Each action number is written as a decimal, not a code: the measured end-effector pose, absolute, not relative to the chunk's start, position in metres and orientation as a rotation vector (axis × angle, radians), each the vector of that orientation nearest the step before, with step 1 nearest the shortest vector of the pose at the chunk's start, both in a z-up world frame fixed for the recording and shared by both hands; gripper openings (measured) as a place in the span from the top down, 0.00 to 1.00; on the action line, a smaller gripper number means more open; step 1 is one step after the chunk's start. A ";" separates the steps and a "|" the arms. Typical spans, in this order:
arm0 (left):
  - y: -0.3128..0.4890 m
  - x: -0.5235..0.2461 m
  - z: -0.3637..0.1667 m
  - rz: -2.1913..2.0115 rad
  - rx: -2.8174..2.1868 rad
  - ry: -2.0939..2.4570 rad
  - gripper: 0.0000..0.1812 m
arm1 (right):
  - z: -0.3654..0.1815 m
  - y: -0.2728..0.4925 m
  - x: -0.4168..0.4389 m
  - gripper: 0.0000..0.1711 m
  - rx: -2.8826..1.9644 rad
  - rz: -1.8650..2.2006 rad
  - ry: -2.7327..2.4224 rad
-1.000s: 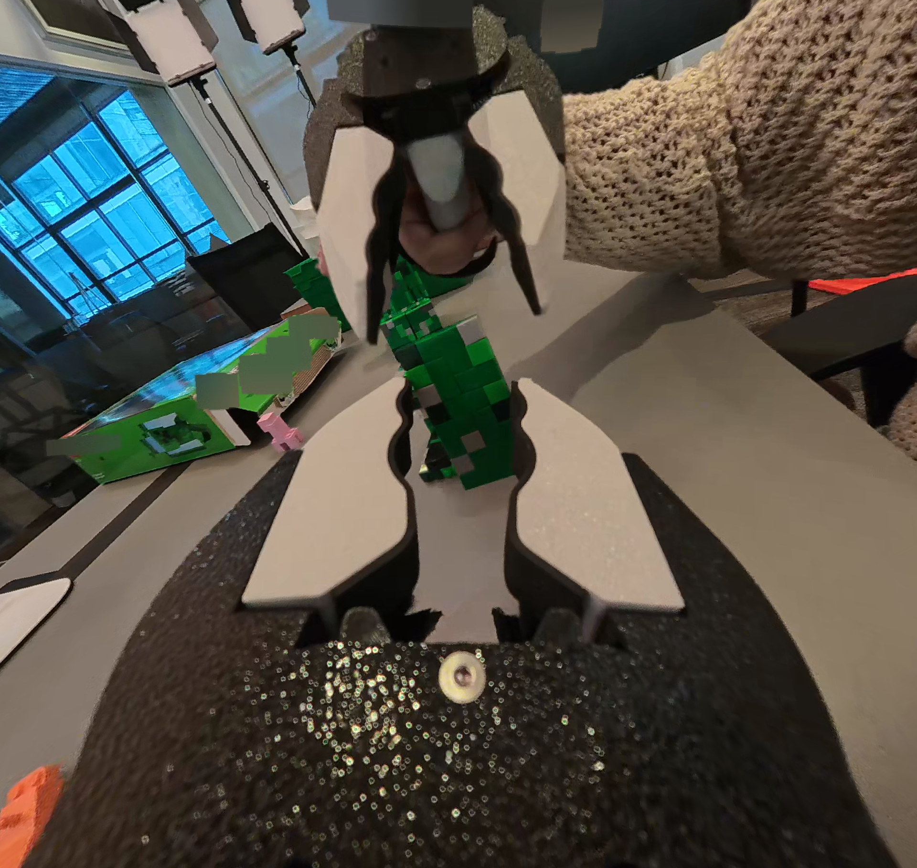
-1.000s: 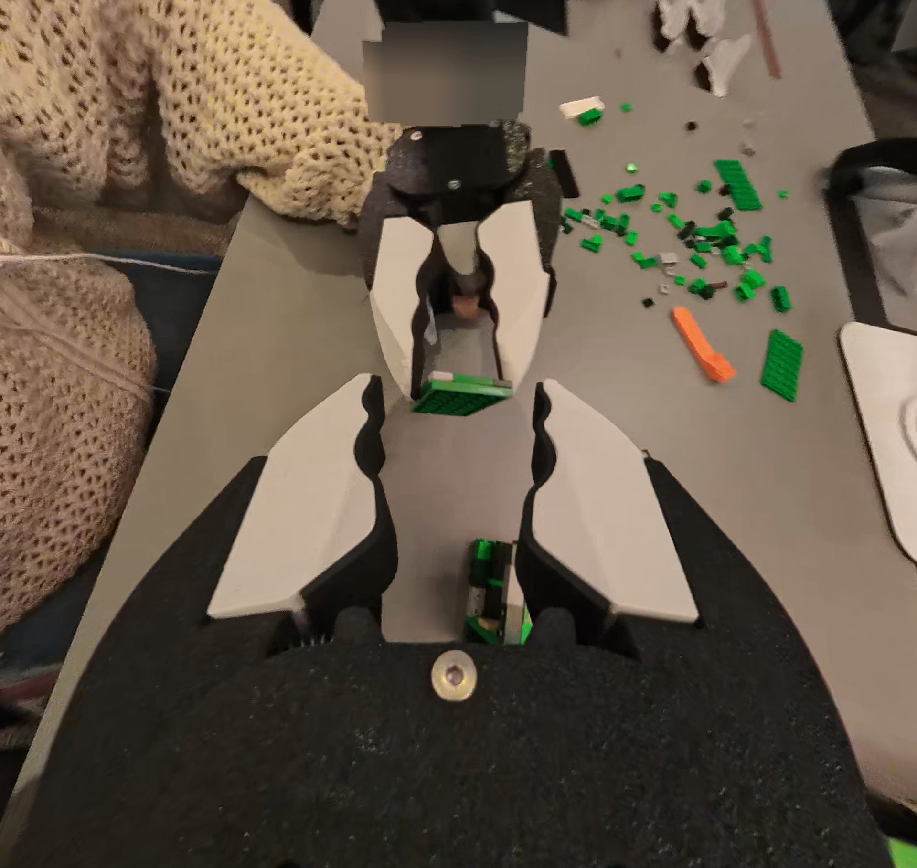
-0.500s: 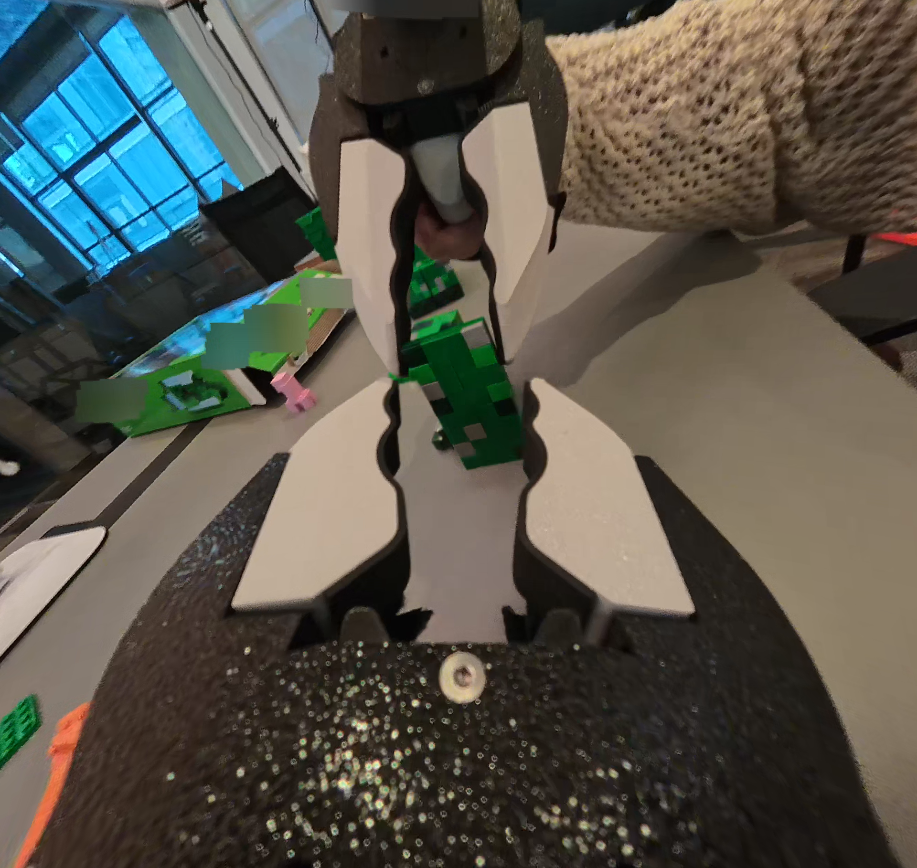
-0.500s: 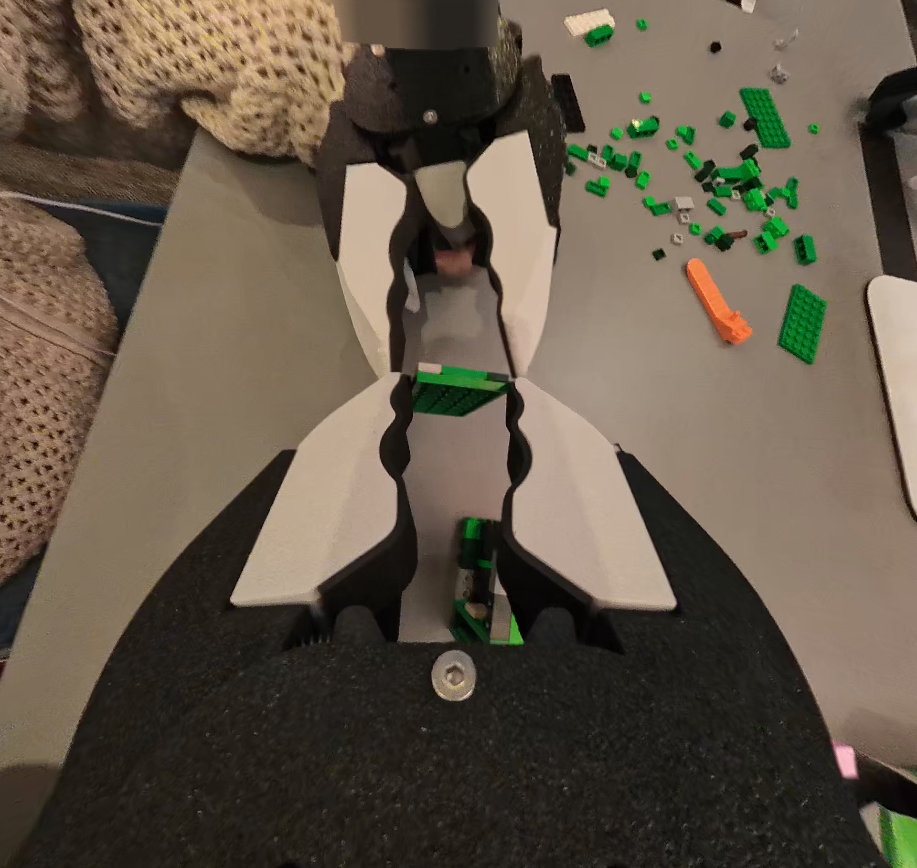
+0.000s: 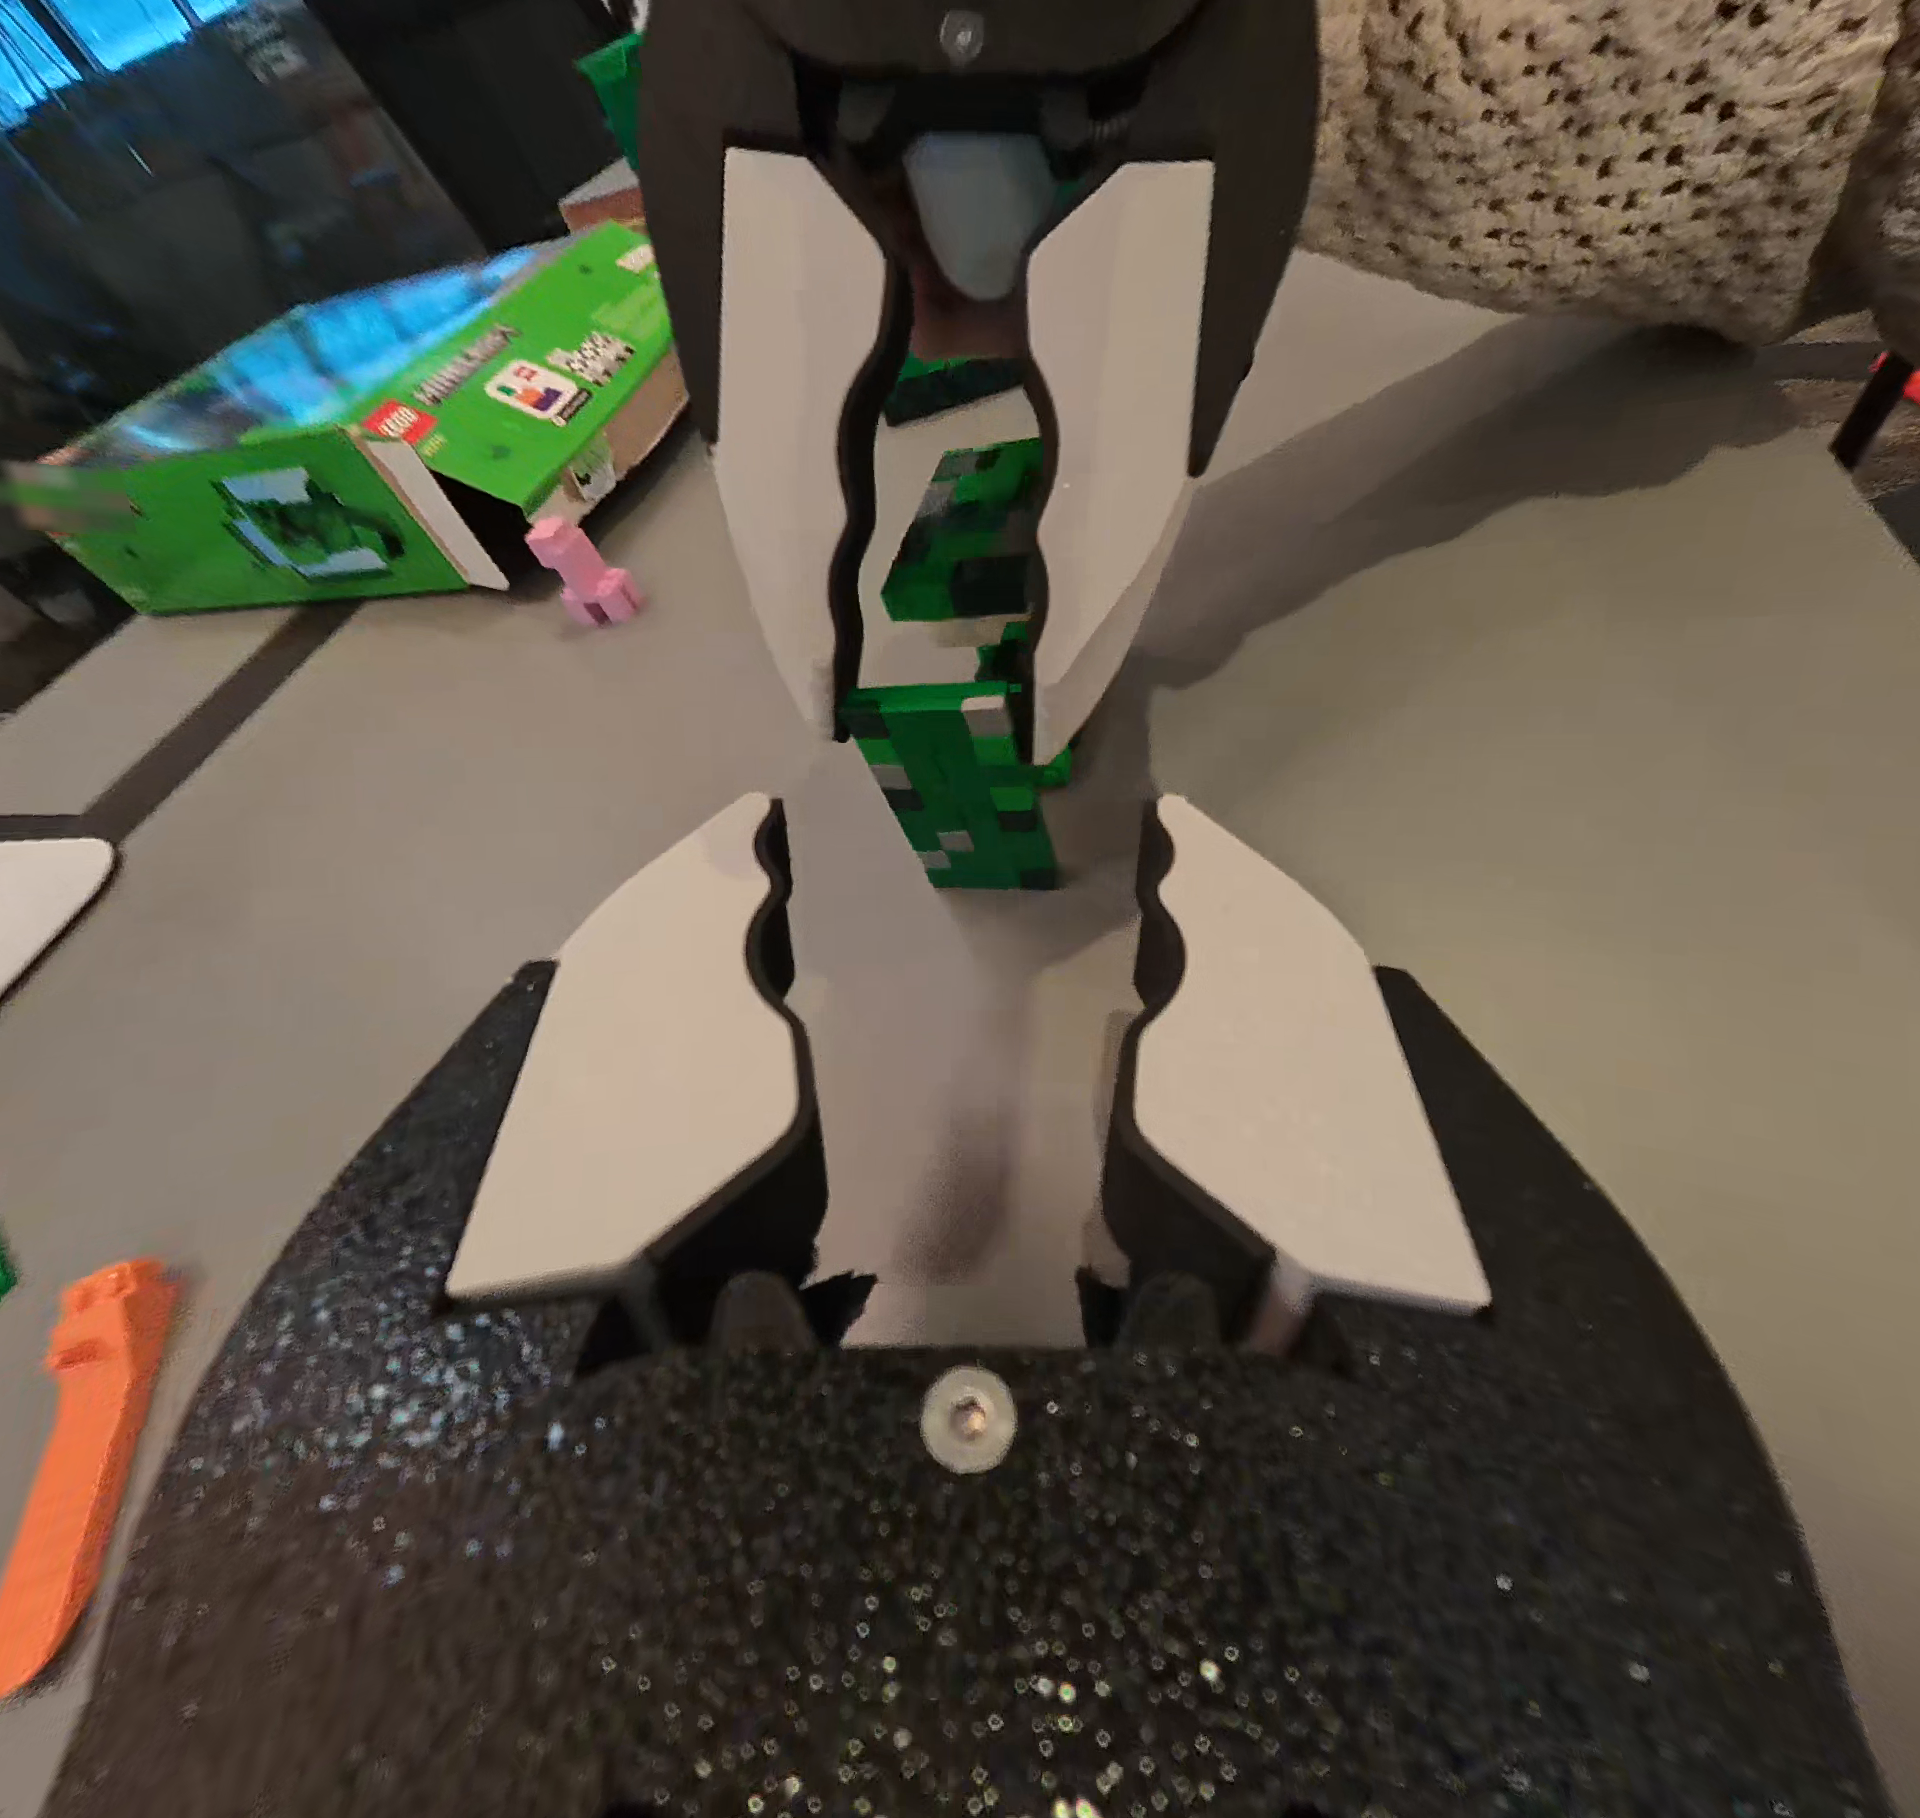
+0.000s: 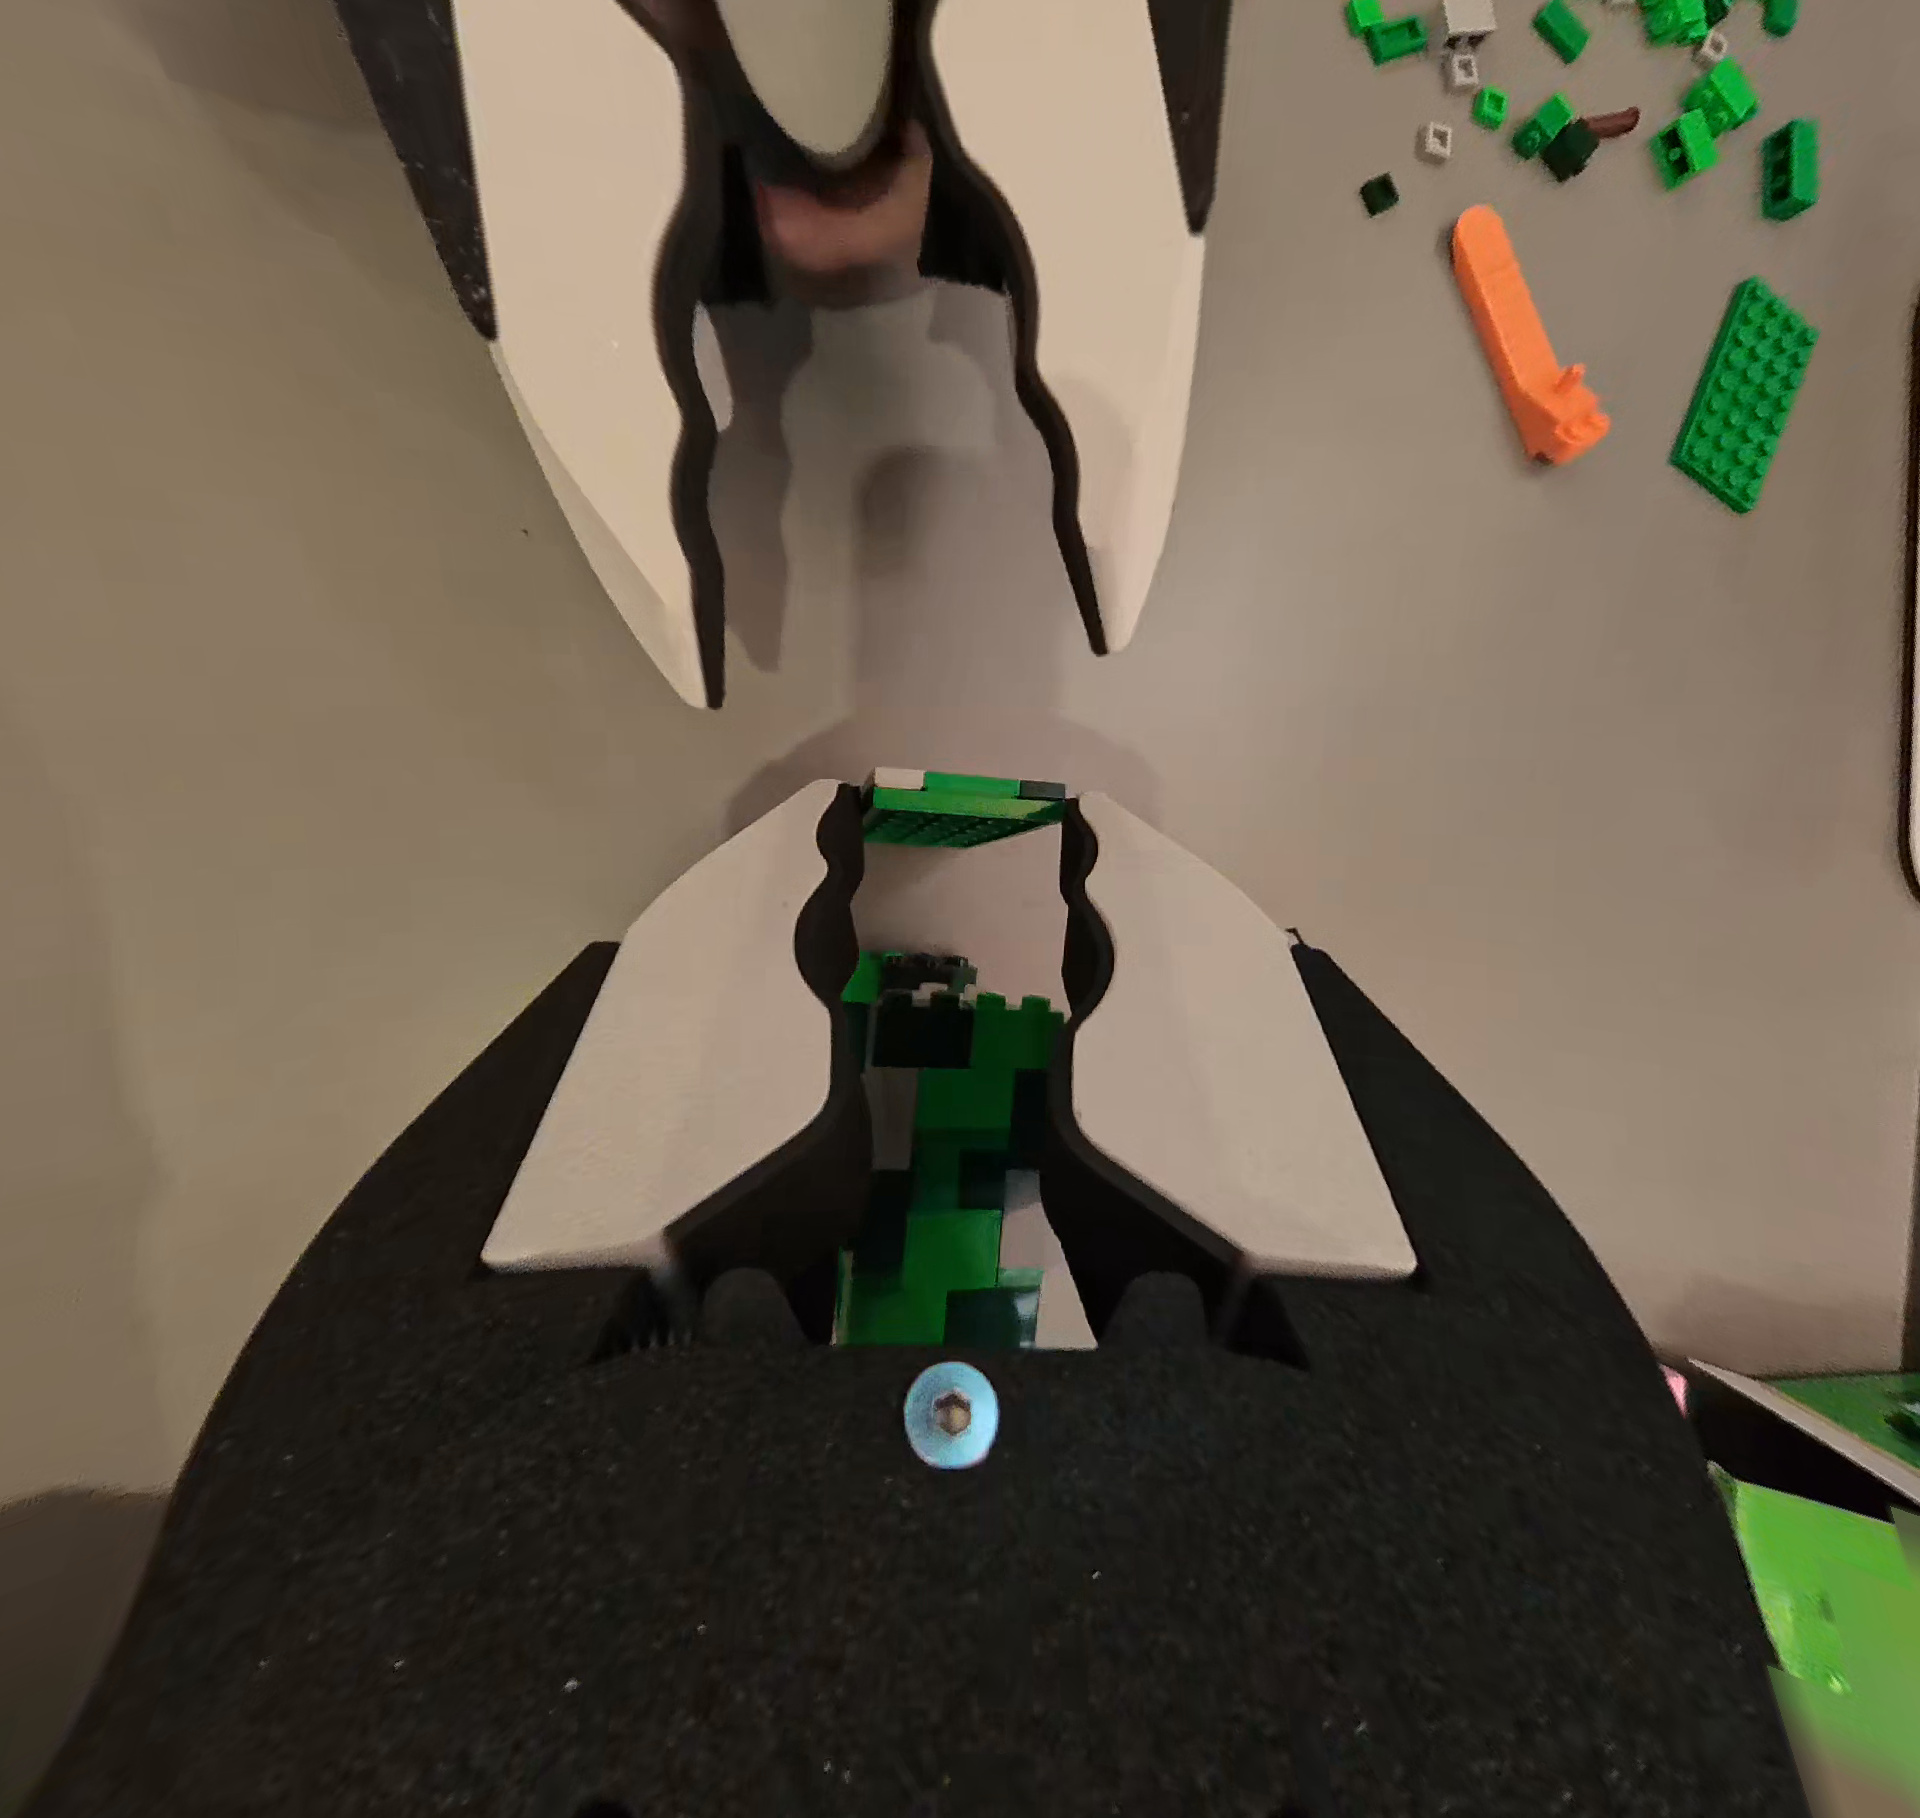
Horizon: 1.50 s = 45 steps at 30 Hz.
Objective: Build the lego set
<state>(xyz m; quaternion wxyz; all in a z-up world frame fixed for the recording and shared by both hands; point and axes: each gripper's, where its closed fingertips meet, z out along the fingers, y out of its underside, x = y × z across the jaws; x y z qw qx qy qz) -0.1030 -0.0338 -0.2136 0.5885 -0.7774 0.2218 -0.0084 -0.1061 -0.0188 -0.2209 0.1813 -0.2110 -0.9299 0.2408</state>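
Note:
My right gripper (image 6: 966, 812) is shut on a flat green lego panel (image 6: 966, 804) with grey and dark tiles, pinched by its side edges at the fingertips. In the left wrist view the right gripper (image 5: 940, 729) comes down from above with the panel (image 5: 956, 792) hanging from its tips. My left gripper (image 5: 964, 812) is open, with clear gaps on both sides of the panel's lower end. It shows open and empty at the top of the right wrist view (image 6: 904, 672). A green blocky lego build (image 6: 935, 1145) stands under the right gripper, also seen between its fingers (image 5: 966, 542).
On the grey table (image 5: 1455, 833) lie a green set box (image 5: 343, 459), a pink lego figure (image 5: 587, 573) and an orange brick separator (image 6: 1517, 334). A green plate (image 6: 1745, 397) and several loose bricks (image 6: 1621, 23) lie at the far right. A knit sleeve (image 5: 1610, 106) is behind.
The left gripper held the green panel, the right gripper shut on it, then the left opened, let go and drew back. The panel now hangs in the right gripper alone.

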 end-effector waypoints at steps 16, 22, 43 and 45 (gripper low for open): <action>-0.005 -0.100 -0.234 -0.097 -1.944 0.608 0.77 | -0.221 -0.016 -0.104 0.79 -0.598 0.750 -2.629; -0.001 -0.098 -0.235 -0.115 -1.952 0.627 0.80 | -0.218 -0.011 -0.105 0.74 -0.622 0.780 -2.585; 0.010 -0.088 -0.233 -0.130 -1.894 0.740 0.81 | -0.259 0.059 -0.059 0.69 -0.880 1.103 -2.483; 0.011 -0.088 -0.233 -0.139 -1.897 0.739 0.81 | -0.263 0.054 -0.060 0.71 -0.885 1.104 -2.500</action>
